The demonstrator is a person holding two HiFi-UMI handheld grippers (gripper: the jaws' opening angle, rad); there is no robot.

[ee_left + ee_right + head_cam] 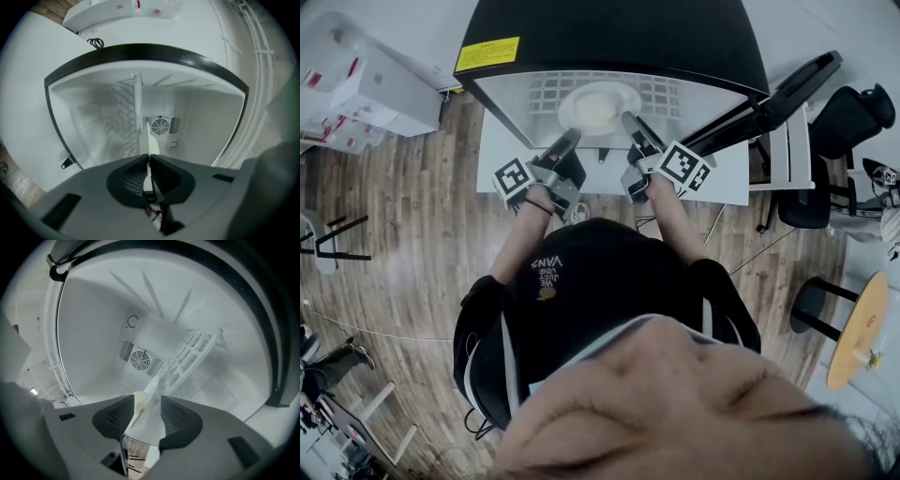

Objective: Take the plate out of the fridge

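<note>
A fridge (609, 37) is seen from above, its door (787, 98) swung wide to the right. Inside, 1 wire shelf (670, 94) is fitted, and 1 plate (598, 105) is carried on it, near the front opening. The plate is round, so no long axis can be given; it lies flat, face up. A fan grille (160, 126) is set in the back wall. The plate's near-left rim is clamped by the left gripper (570, 139). The near-right rim is straddled by the right gripper (630, 120), whose jaws are held apart, not pressed shut on it.
</note>
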